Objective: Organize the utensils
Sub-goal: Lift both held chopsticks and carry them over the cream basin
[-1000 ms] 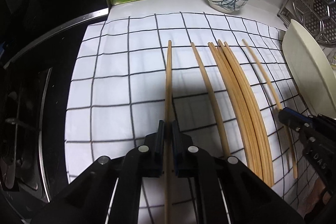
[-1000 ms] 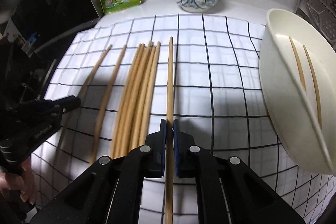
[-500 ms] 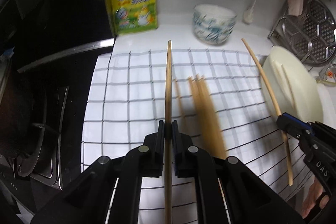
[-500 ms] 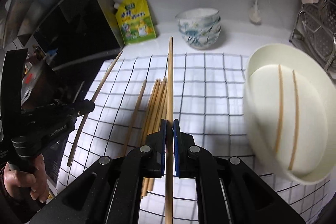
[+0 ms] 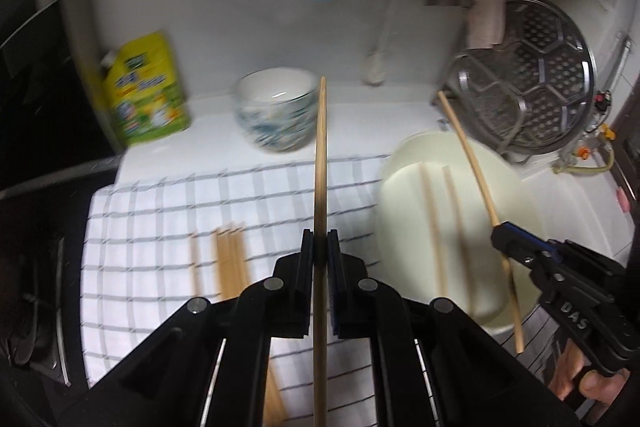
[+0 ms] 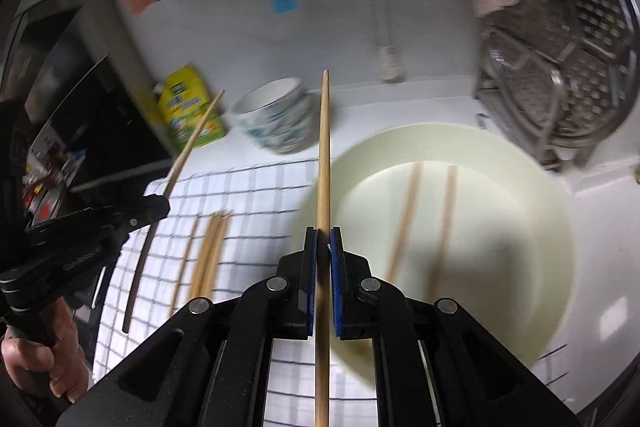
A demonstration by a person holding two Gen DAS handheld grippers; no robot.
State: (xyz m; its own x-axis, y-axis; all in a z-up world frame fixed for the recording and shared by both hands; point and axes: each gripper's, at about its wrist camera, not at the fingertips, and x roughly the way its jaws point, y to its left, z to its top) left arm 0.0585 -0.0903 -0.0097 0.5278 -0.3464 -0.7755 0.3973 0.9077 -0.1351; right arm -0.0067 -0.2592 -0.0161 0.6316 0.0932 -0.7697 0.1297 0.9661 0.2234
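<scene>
My left gripper (image 5: 320,245) is shut on a wooden chopstick (image 5: 320,163) and holds it in the air above the checked cloth (image 5: 160,227). My right gripper (image 6: 323,241) is shut on another chopstick (image 6: 323,147), raised at the left rim of the cream bowl (image 6: 500,227). Two chopsticks (image 6: 404,219) lie inside that bowl. Several more chopsticks (image 5: 230,259) rest in a bunch on the cloth. From the left wrist view the right gripper (image 5: 502,233) with its stick shows over the cream bowl (image 5: 400,195); the right wrist view shows the left gripper (image 6: 160,205) at the left.
A patterned stack of bowls (image 5: 276,115) and a yellow-green pouch (image 5: 144,91) stand at the back by the wall. A metal steamer rack (image 5: 548,79) leans at the right. A dark stove (image 5: 28,267) lies left of the cloth. A hand (image 6: 48,359) grips the left tool.
Both grippers have risen off the cloth, each lifting a chopstick with it, and have shifted towards the cream bowl. The remaining chopsticks stay on the cloth.
</scene>
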